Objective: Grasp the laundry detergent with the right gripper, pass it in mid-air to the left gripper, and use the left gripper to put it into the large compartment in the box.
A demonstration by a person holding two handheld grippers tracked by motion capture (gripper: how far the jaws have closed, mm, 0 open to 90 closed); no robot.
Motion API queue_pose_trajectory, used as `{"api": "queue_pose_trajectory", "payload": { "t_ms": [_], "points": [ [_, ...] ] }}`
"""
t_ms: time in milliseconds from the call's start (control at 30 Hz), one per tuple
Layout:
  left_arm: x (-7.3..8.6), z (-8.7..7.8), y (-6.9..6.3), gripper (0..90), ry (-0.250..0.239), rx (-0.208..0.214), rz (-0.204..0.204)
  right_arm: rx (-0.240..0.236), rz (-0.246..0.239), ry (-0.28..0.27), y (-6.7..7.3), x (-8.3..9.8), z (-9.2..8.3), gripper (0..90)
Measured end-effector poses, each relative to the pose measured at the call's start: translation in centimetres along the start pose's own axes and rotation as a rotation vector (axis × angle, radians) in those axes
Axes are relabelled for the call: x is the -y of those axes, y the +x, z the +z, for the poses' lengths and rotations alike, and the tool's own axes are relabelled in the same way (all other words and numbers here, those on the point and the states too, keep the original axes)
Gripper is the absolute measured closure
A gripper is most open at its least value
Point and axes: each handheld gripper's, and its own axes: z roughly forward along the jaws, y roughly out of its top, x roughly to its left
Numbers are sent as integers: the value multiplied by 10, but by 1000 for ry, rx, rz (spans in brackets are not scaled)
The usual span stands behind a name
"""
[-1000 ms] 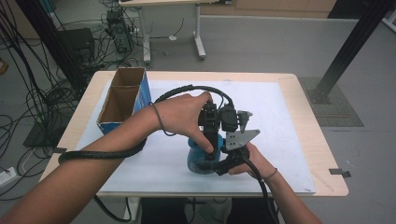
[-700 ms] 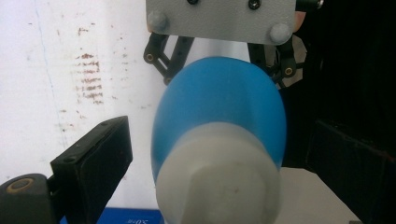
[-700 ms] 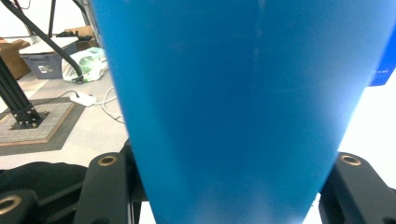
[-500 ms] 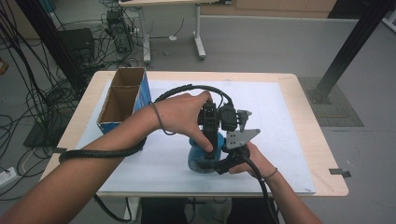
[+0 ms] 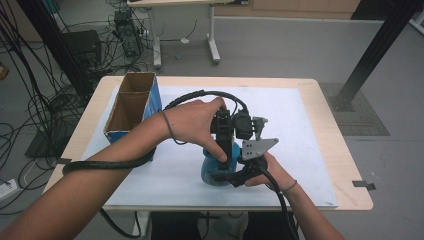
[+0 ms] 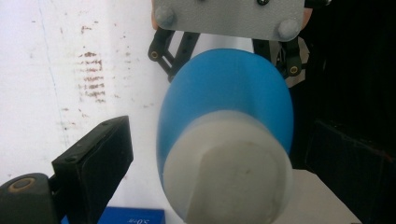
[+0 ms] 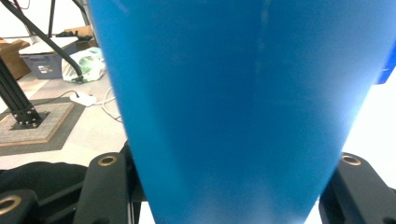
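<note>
A blue bottle (image 5: 210,171) with a white cap (image 6: 229,172) stands upright on the white mat near the table's front edge. My right gripper (image 7: 229,186) comes in level from the front and is shut on the bottle's blue body (image 7: 233,102), one black jaw on each side. The left gripper (image 5: 225,152) points straight down over the bottle's top. In the left gripper view its jaws stand on either side of the cap, open, with a gap between the left pad (image 6: 100,163) and the cap. The right gripper's grey plate (image 6: 229,16) shows beyond the bottle.
An open cardboard box with a blue side (image 5: 131,102) stands at the table's left rear. The white mat (image 5: 300,130) covers most of the wooden table (image 5: 350,165). A thick black cable (image 5: 100,164) trails from the left gripper across the left forearm.
</note>
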Motion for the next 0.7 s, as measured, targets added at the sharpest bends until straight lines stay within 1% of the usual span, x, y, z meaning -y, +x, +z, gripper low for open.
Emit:
{"api": "queue_pose_trajectory", "payload": {
  "t_ms": [167,367,500,600,700],
  "points": [
    [-2,-1,0,77,9,-1,2,3,-4,-1,0,0,0,417],
    [0,-2,0,77,1,-5,-7,4,-2,0,0,1,0,417],
    [0,-2,-1,77,2,-5,-1,1,-8,-2,0,0,0,417],
    [1,-2,-1,76,-2,-7,-9,0,-4,2,0,-1,0,417],
    [1,-3,-1,76,-3,-6,-6,1,-5,4,0,-1,1,417]
  ]
}}
